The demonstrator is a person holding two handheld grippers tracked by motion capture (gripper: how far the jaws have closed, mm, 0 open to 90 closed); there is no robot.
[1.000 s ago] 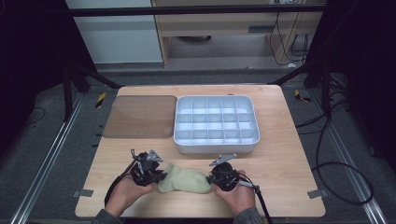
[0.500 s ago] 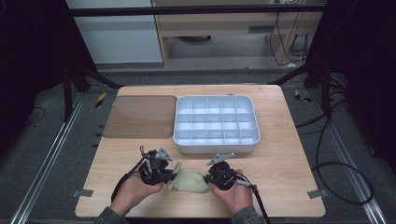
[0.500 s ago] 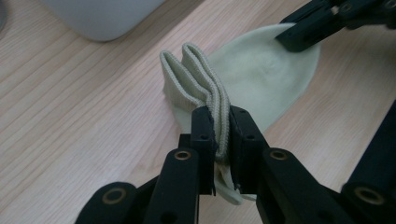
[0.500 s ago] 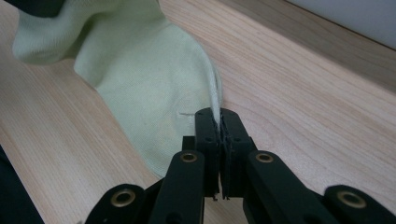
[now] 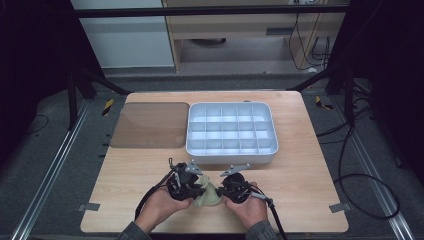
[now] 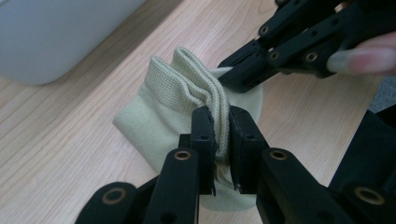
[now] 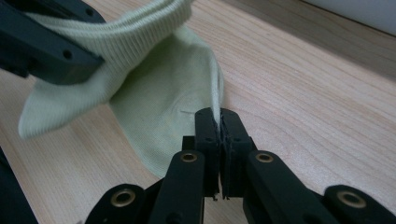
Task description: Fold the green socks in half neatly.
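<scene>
At the near edge of the wooden table (image 5: pixel 300 165), a pale green sock (image 5: pixel 207 196) lies bunched between the person's two hands. The left gripper (image 6: pixel 221 122) is clamped on the ribbed cuff, several folds of knit squeezed between its jaws, and the right gripper (image 7: pixel 219 122) pinches a thin edge of the plainer part of the sock, its jaws pressed almost flat together. From the right gripper view the cuff end hangs lifted over the rest, which rests on the wood, so the sock looks partly doubled over on itself; I judge the folding to be about midway, with the fold not yet pressed flat or released. Farther back stands a white divided tray (image 5: pixel 231 150), its compartments bare as far as can be seen, and beside it to the left lies a brown translucent lid (image 5: pixel 150 125). If the sock is meant for the tray, carrying it there is still to be done.
</scene>
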